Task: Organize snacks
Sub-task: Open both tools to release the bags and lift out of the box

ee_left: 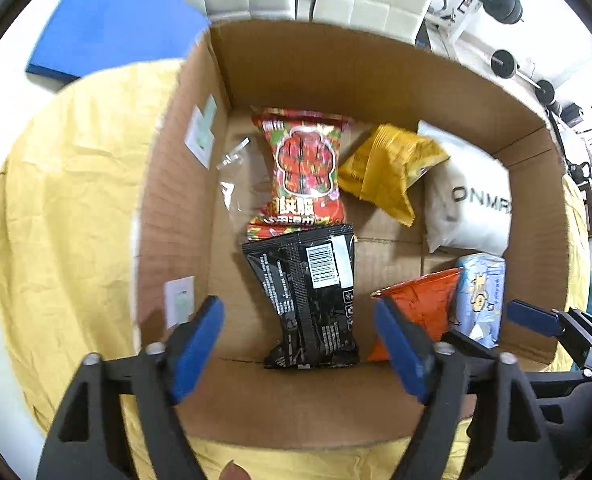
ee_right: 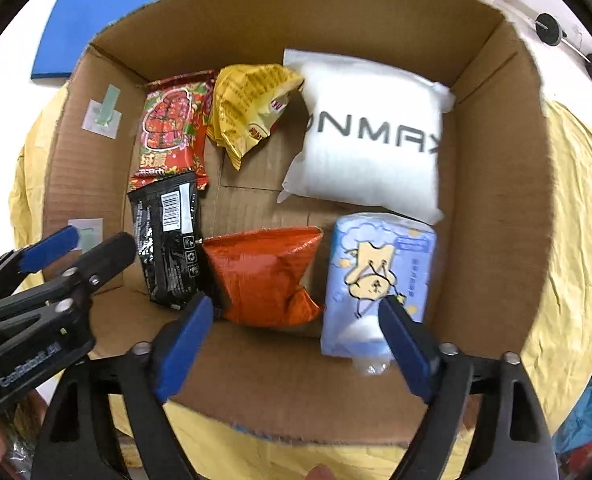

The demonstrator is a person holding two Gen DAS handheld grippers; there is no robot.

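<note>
Both the left gripper (ee_left: 297, 344) and the right gripper (ee_right: 297, 338) have wide fingers holding nothing. Below, in the brown cardboard box (ee_right: 495, 200), lie a black snack packet (ee_left: 307, 292), an orange snack bag (ee_right: 262, 276), and farther back a white pillow pack (ee_right: 371, 136) with partly hidden letters.

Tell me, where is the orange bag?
The orange bag lies on the box floor near the front wall, between the black packet and the blue tissue pack.

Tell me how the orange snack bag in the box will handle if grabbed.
The orange snack bag looks crumpled and pinched at its middle, so probably floppy and light. Its glossy foil may slip between fingers. Lying flat on the cardboard box floor, it likely slides rather than rolls.
</note>
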